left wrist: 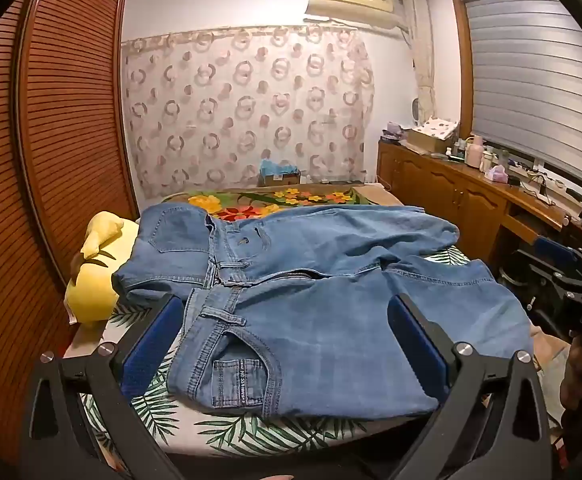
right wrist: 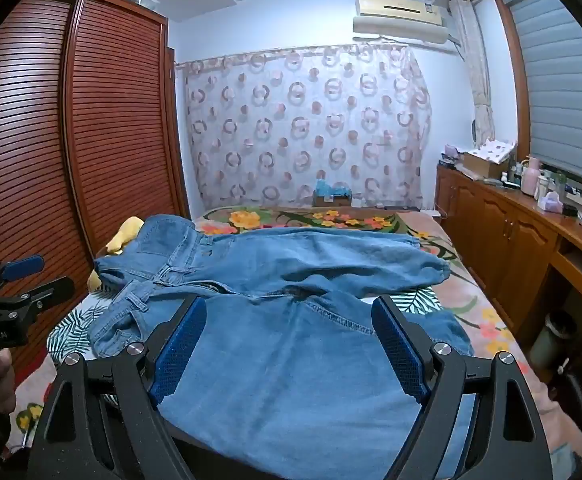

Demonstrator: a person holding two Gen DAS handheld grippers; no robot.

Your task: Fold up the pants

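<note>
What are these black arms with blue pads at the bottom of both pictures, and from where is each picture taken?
They are hand-held grippers, one in each hand of a person, with a camera looking along the fingers. One picture is from the left gripper, the other from the right gripper. Both are open and hold nothing. Blue jeans lie spread on a bed, waistband to the left. A yellow plush toy lies beside them.
</note>
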